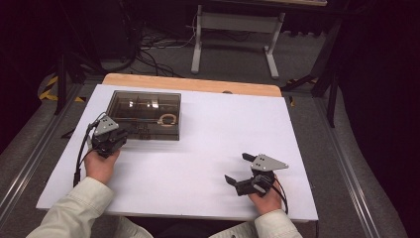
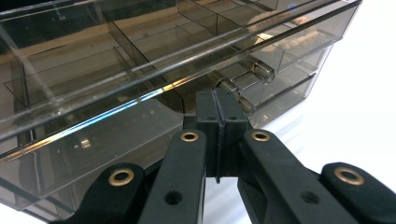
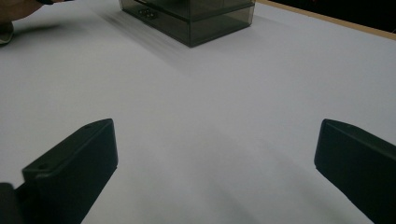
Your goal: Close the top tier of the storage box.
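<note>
The right hand-held gripper (image 1: 236,171) lies nearest, resting on the white desk (image 1: 198,148) well apart from the box (image 1: 144,115), its jaws spread wide with nothing between them. The left hand-held gripper (image 2: 217,100) sits at the box's front edge, jaws pressed together, tips just against the smoky clear wall below the lid's rim.

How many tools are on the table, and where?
2. The left tool is shut at the front of the smoky plastic box, far left. The right tool is open over the bare white tabletop, near right.
</note>
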A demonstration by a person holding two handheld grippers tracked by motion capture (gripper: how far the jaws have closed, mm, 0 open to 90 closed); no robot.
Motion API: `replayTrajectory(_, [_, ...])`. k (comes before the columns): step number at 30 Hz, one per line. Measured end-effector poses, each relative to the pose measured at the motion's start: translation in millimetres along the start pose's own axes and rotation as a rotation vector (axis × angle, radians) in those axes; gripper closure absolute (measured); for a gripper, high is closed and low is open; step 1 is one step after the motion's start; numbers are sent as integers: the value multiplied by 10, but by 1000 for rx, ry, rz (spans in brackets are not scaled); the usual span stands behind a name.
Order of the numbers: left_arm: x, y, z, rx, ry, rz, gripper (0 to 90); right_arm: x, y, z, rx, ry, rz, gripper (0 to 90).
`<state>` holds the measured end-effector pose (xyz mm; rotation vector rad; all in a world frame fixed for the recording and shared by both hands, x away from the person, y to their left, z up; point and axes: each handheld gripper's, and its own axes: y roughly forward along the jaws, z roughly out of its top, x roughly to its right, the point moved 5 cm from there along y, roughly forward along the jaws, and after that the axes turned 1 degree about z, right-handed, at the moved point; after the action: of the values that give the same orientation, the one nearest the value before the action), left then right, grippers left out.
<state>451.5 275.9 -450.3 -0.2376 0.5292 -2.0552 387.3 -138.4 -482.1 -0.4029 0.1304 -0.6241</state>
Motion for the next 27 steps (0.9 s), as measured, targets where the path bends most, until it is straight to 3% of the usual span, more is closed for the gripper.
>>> replayTrajectory(5, [-23,37,7,-7,3,-2,898,0,1,-1,-3,0,2,0])
replayTrajectory(7, [-27,34,13,-7,23,6,897,-3,5,-2,-3,2,3,0])
replayTrajectory(15, [-15,4,18,-17,17,2,885,-3,3,-1,-2,0,3,0])
replayTrajectory(19, [29,-102,24,-19,27,-26,831,-1,0,-1,0,-1,4,0])
replayTrajectory(24, [118,-236,24,-27,72,-52,772,0,-1,-1,0,-1,4,0])
replayTrajectory(27, [161,-313,38,-14,72,-64,760,0,-1,0,2,2,5,0])
